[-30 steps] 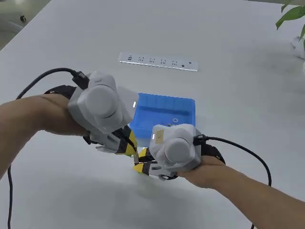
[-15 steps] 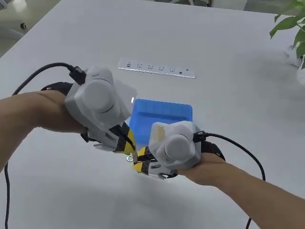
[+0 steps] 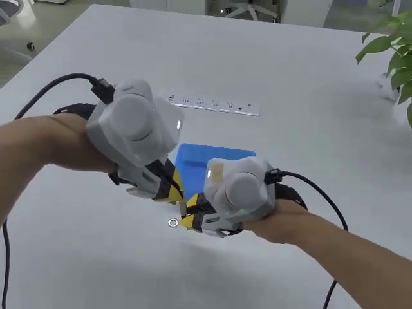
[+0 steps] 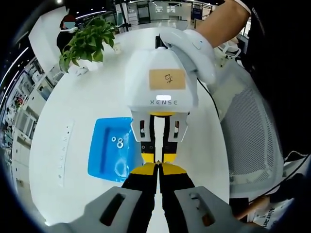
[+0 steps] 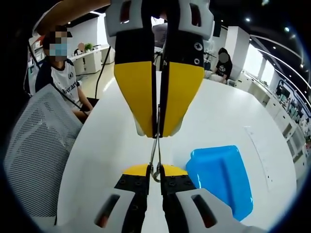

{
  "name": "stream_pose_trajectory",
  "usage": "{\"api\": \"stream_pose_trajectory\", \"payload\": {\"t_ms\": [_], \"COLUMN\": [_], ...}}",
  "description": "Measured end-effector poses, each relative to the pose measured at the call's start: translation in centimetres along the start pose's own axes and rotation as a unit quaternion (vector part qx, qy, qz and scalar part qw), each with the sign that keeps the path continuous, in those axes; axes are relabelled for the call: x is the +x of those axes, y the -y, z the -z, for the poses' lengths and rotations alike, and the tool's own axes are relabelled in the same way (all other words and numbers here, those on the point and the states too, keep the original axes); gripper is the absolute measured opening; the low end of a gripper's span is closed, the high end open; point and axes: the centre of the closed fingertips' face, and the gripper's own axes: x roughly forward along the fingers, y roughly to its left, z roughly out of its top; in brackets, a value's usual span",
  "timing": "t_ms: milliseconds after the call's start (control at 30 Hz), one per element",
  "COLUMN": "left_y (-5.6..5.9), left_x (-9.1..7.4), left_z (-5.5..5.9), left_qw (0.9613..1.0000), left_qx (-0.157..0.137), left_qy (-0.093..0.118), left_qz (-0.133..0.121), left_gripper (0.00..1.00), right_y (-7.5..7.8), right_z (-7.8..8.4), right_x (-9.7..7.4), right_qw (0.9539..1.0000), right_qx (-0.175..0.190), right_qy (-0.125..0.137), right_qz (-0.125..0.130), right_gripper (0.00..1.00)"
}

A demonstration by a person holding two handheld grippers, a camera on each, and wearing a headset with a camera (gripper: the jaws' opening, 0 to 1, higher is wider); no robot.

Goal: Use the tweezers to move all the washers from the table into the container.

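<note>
My left gripper [image 3: 177, 193] and right gripper [image 3: 191, 217] meet tip to tip just in front of the blue container [image 3: 209, 161]. Thin metal tweezers [image 5: 156, 148] run between them. In the right gripper view, the right gripper [image 5: 154, 171] is shut on their lower end and the left gripper's yellow jaws close on the upper part. The left gripper [image 4: 158, 168] looks shut in its own view, facing the white right gripper. One washer [image 3: 172, 223] lies on the table below the tips. Washers [image 4: 119, 141] lie in the container [image 4: 104, 162].
A white power strip [image 3: 212, 103] lies beyond the container. A potted plant [image 3: 393, 58] stands at the far right edge of the table. Cables trail from both grippers. A mesh chair [image 4: 252, 126] and seated people are beside the table.
The head camera has tilted up. The grippers stay tip to tip. A washer that was hidden a second ago now shows on the table under the tips.
</note>
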Motion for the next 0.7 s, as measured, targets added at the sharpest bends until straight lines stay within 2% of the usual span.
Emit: {"api": "stream_pose_trajectory", "payload": {"t_ms": [700], "left_y": [-3.5], "left_x": [-1.2], "left_z": [-1.7], "left_qw": [0.9996], "left_qx": [0.019], "left_qy": [0.006], "left_qz": [-0.021], "left_gripper": [0.05], "right_y": [4.1], "right_z": [-0.7], "right_x": [-2.0], "right_qw": [0.9995], "right_qx": [-0.019], "right_qy": [-0.002], "right_qz": [0.025], "right_gripper": [0.10]}}
